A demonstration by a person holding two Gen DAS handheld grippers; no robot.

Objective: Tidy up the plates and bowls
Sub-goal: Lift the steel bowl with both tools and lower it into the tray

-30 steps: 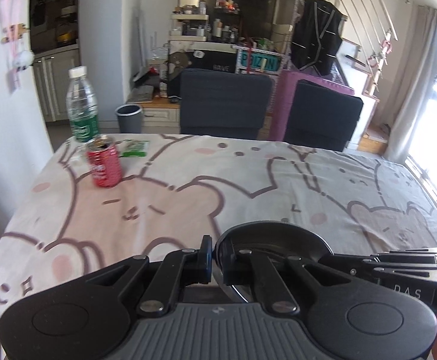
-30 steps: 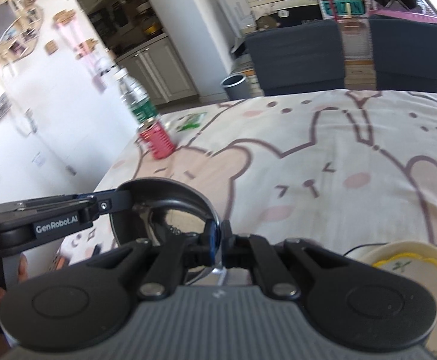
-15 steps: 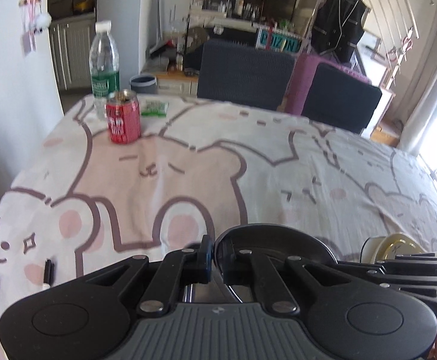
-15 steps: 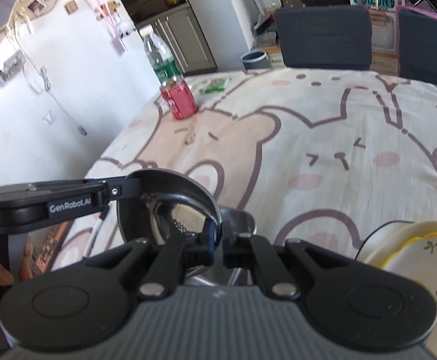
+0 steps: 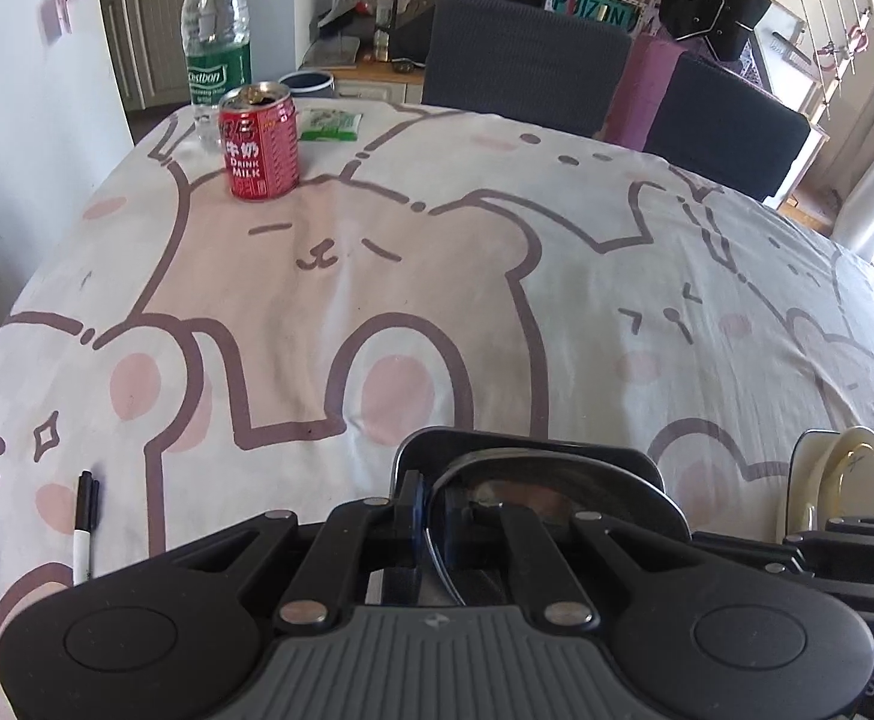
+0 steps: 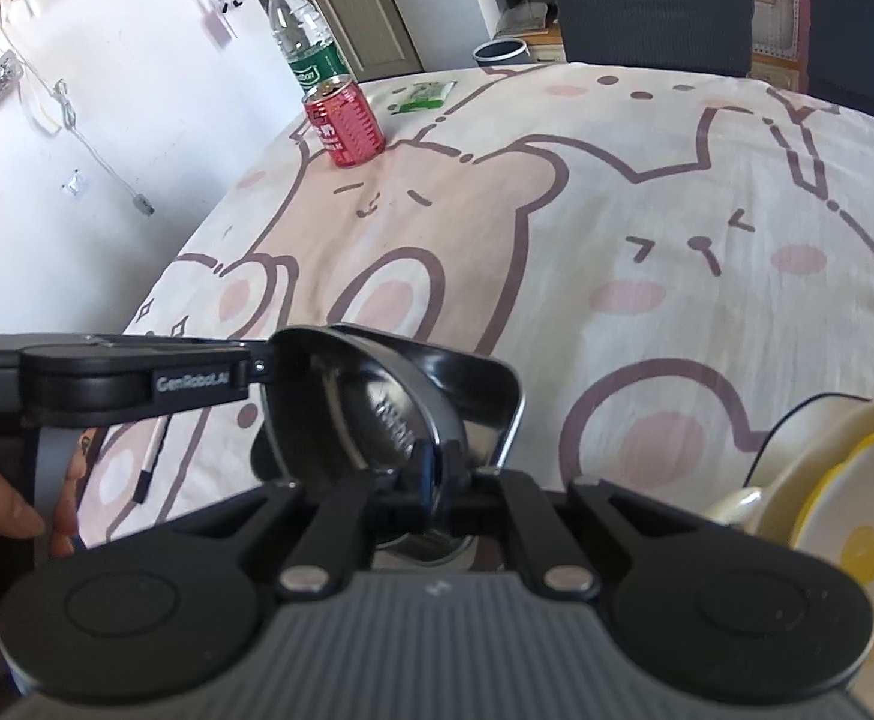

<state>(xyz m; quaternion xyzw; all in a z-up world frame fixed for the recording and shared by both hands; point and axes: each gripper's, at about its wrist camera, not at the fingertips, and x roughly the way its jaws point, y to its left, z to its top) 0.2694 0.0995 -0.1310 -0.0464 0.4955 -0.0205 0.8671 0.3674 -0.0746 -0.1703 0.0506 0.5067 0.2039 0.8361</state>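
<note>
Both tools are clamped on one round, shiny stainless-steel bowl (image 6: 371, 420): the left gripper (image 5: 431, 519) pinches its rim on the left, and the right gripper (image 6: 434, 480) has its jaws together on the near edge of the same rim. The bowl hangs at the near edge of the table, low over the cartoon-bear tablecloth (image 5: 377, 276), with a dark square-cornered tray or dish (image 5: 532, 450) just under and behind it (whether the two touch I cannot tell).

As for progress, the sorting looks partly done. A stack of cream and yellow ceramic plates with a flower print (image 6: 844, 498) already sits at the near right, close beside the bowl. The bowl itself is not yet set down, so placing it and letting go remain.

The bowl is tipped on edge: in the right wrist view its open mouth faces left toward the left gripper and somewhat upward, while its base points right toward the plates. Being round, it has no true long axis; its rim plane stands steeply, running near to far.
</note>
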